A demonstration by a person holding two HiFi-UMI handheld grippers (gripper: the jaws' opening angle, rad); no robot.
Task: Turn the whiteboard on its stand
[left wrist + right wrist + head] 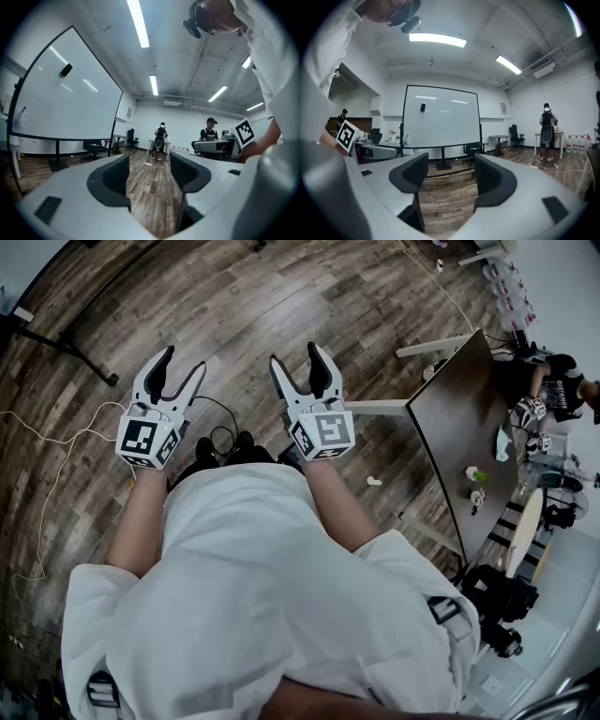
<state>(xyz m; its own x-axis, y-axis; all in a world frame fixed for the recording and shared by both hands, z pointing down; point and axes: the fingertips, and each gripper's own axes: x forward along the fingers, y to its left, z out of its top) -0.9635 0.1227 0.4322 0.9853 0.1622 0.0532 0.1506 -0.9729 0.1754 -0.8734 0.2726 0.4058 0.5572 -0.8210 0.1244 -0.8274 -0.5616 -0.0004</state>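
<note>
Whiteboard: a big white board (440, 117) in a dark frame. It stands up straight on its stand (442, 161) at the far side of the room.
Where it shows: the right gripper view has it straight ahead, past the jaws. The left gripper view has it off to the left, seen from the side. The head view does not show it.
On the board: one small dark thing (422, 107) sticks near the top. I cannot tell what it is.
Left gripper (183, 362): held out in front of the person, with its jaws wide apart. Only the wood floor (281, 296) shows between them.
Right gripper (296, 357): just beside the left one, with its jaws wide apart too and nothing between them.
Done so far: nothing, I think. Both grippers are well apart from the board and touch nothing.
Left to do: I think the person must walk over, take hold of the frame and turn the board on its stand.
Others in the room: two people stand far off by the back wall, not near the board.
Writing: no words can be read. The board is blank. A small sign (503, 108) on the wall is too tiny to read. The cubes on the grippers have black and white squares, not letters.
</note>
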